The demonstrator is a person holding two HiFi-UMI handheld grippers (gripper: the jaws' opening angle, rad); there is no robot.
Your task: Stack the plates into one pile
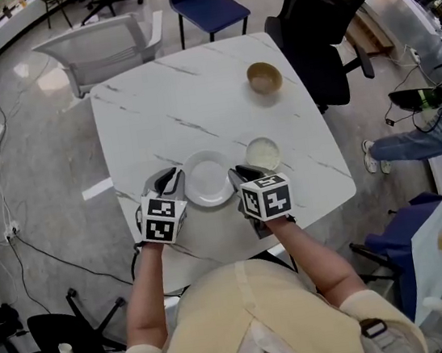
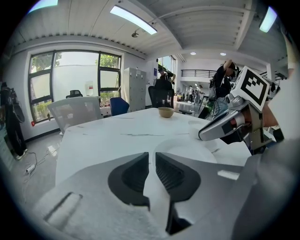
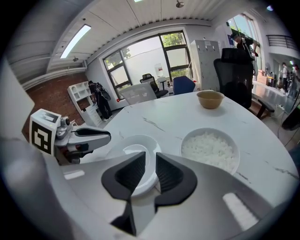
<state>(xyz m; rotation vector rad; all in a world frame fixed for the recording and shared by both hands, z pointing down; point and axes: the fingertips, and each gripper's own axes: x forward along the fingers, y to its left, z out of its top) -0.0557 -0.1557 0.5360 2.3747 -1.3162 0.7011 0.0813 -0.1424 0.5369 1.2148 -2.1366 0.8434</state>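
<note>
Plate: one white plate (image 1: 207, 178) lay flat on the counter (image 1: 154, 107), near the edge closest to the person and between the two grippers.
Plate's axis: it was round, so it had no long axis and pointed no way; its hollow face was turned up and held nothing.
Left gripper: the left gripper (image 2: 152, 157) stood at the plate's left rim, angled down toward the counter. Its jaws were a narrow slit apart with only pale surface showing through the gap. The plate's rim lay just past the tips, and the pads were not pressing on it.
Right gripper: the right gripper (image 3: 151, 159) stood at the plate's right rim, also angled down. Its jaws were a little apart with the plate's near edge showing in the gap, and neither pad was clamped on it.
White dish: one white dish (image 1: 263, 154), filled with white grains, sat just beside the plate to its right and a little farther from the person. It did not touch the plate.
Tan bowl: one tan bowl (image 1: 264, 77) stood upright, well apart from both, toward the far right corner.
Counts: one plate, one white dish, one tan bowl, two grippers.
Chairs: three chairs stood beyond the far side, one white (image 1: 101, 46), one blue (image 1: 209, 2) and one black (image 1: 322, 27).
</note>
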